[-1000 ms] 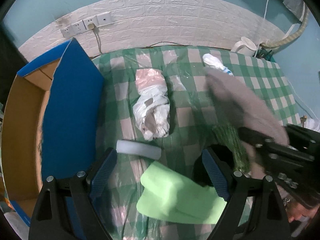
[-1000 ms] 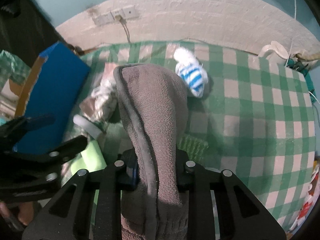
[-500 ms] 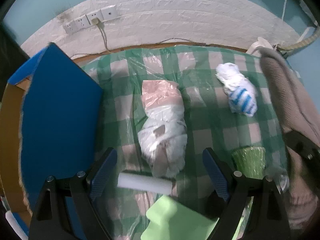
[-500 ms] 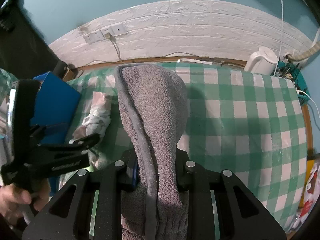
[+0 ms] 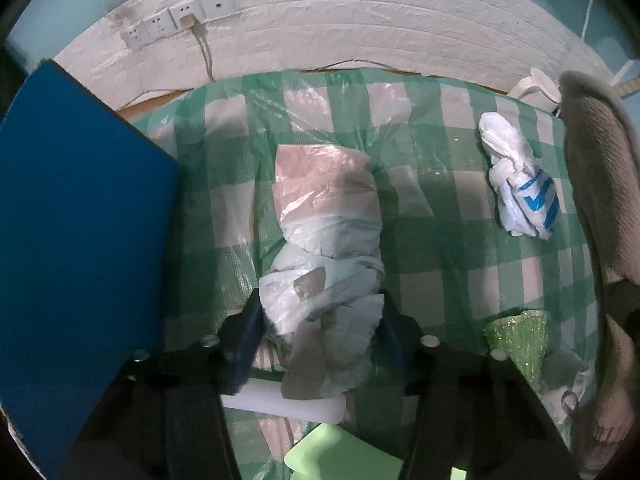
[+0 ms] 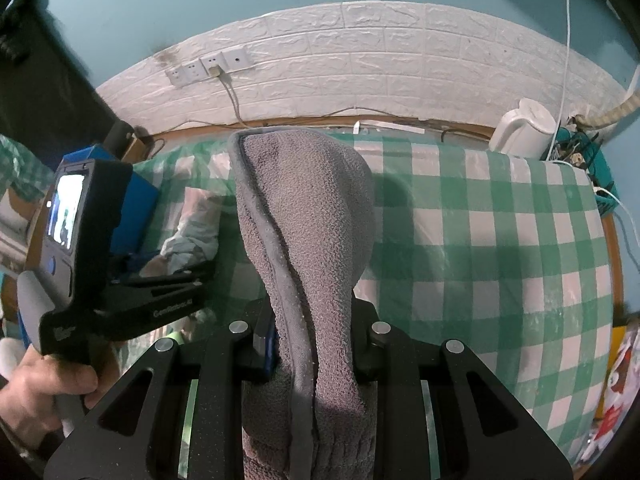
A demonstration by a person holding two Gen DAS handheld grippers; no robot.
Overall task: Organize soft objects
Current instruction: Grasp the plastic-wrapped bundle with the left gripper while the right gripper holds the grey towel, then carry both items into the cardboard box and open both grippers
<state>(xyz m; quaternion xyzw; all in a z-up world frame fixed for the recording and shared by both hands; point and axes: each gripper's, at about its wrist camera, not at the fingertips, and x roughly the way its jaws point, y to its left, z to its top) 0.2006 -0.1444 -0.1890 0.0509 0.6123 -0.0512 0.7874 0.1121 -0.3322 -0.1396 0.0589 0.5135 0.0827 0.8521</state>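
Observation:
A bundle of white and pink plastic bags lies in the middle of the green checked tablecloth. My left gripper points down over the bundle's near end. Its jaws are closing, with a finger on either side, and the pads touch the plastic. The right wrist view shows that gripper at the left, held by a hand. My right gripper is shut on a folded grey towel that stands up between its fingers. The same towel fills the right edge of the left wrist view.
A blue cardboard box flap rises at the left. A white and blue plastic bag, a green mesh piece, a white foam bar and a light green foam pad lie on the cloth. A white kettle stands at the back right.
My left gripper moved forward and down from the green pad to the bag bundle, and its jaws narrowed around it. The right gripper kept its hold on the towel.

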